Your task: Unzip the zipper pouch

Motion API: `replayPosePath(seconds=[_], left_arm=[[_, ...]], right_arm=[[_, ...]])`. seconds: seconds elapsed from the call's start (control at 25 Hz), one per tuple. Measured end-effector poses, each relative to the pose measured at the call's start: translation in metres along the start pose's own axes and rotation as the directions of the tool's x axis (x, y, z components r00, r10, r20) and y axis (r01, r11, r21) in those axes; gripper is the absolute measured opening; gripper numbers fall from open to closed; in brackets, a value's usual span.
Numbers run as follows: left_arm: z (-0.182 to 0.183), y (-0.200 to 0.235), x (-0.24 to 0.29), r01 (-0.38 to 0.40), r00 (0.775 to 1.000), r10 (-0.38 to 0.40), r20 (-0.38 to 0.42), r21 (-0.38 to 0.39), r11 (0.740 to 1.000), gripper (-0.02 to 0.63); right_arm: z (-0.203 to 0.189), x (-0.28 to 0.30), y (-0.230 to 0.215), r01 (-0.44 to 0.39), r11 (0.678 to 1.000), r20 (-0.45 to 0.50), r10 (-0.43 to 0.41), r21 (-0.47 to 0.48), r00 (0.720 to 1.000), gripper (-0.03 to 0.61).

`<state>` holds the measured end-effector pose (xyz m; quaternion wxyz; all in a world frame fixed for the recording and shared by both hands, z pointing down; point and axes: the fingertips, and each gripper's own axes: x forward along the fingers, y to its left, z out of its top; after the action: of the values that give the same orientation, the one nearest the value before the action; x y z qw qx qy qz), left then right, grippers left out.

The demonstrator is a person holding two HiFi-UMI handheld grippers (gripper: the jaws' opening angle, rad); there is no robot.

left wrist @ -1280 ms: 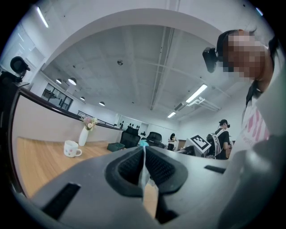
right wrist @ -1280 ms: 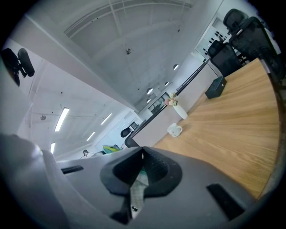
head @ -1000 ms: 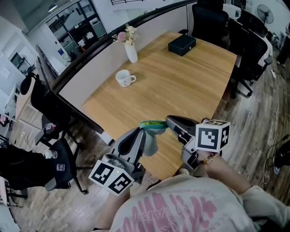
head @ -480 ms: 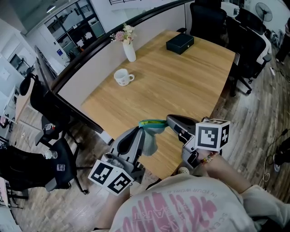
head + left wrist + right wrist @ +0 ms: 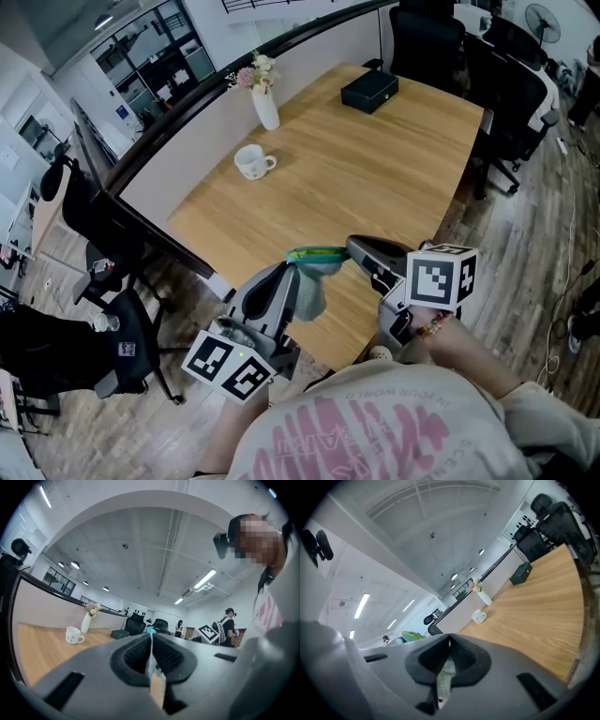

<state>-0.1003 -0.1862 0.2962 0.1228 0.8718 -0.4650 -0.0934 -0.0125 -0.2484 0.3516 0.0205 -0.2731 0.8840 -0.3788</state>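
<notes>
Zipper pouch (image 5: 319,261) is hanging in the air between both tools, just over the near edge of the table (image 5: 375,169). Left gripper (image 5: 294,270) is pinching its cloth flat, and right gripper (image 5: 351,247) is clamping a thin strip at the other end; whether that strip is the pull or the edge, I can't tell. It's sagging limp and light, so I'm leaning toward tensioning the cloth and taking the slider tab, not loose fabric.
</notes>
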Motion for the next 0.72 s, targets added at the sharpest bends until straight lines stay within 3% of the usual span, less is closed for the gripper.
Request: replayPosePath(seconds=[0.72], left_arm=[[0.006, 0.005, 0.0, 0.007, 1.0, -0.007, 0.019, -0.013, 1.0, 0.015]], right_arm=[[-0.001, -0.001, -0.01, 0.042, 0.999, 0.006, -0.042, 0.007, 0.999, -0.003]])
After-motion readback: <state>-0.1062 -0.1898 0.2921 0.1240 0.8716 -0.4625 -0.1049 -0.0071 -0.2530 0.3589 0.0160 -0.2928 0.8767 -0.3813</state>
